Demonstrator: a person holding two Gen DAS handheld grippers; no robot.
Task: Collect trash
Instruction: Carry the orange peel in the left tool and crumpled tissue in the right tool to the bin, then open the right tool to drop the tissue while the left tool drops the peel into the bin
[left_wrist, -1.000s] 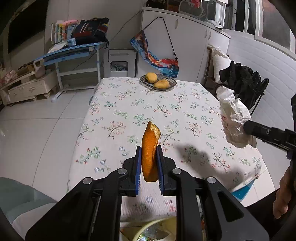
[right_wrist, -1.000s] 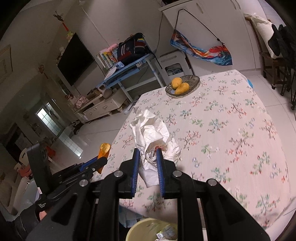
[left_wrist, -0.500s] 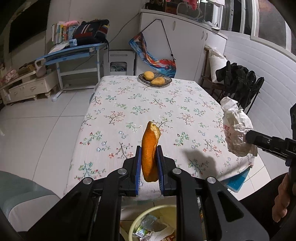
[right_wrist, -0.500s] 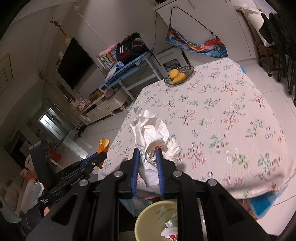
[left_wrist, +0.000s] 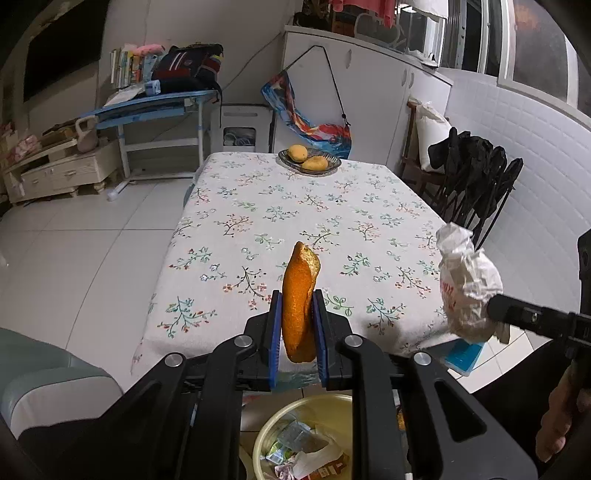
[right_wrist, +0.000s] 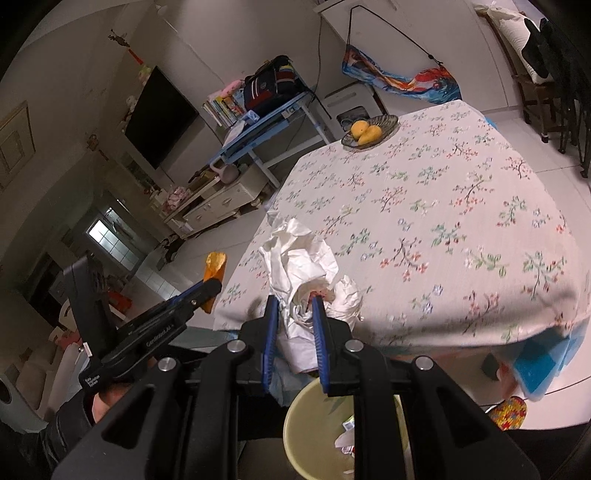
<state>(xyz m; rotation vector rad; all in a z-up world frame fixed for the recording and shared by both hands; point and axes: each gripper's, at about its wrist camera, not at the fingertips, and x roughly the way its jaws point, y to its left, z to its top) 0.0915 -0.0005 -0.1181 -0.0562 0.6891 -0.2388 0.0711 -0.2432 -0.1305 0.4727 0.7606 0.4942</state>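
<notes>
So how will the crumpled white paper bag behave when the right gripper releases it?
The crumpled paper bag looks light and floppy, its folds bulging past the right gripper. It will probably spring open somewhat and fall slowly, perhaps drifting off the yellow bin.

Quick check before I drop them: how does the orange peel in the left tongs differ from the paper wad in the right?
The orange peel is a single stiff orange strip standing upright; the crumpled paper wad is white, bulkier and shapeless. The peel sits neatly between the left tongs; the wad bulges out past the right tongs. Both are clamped off the table, near the yellow bin below.
</notes>
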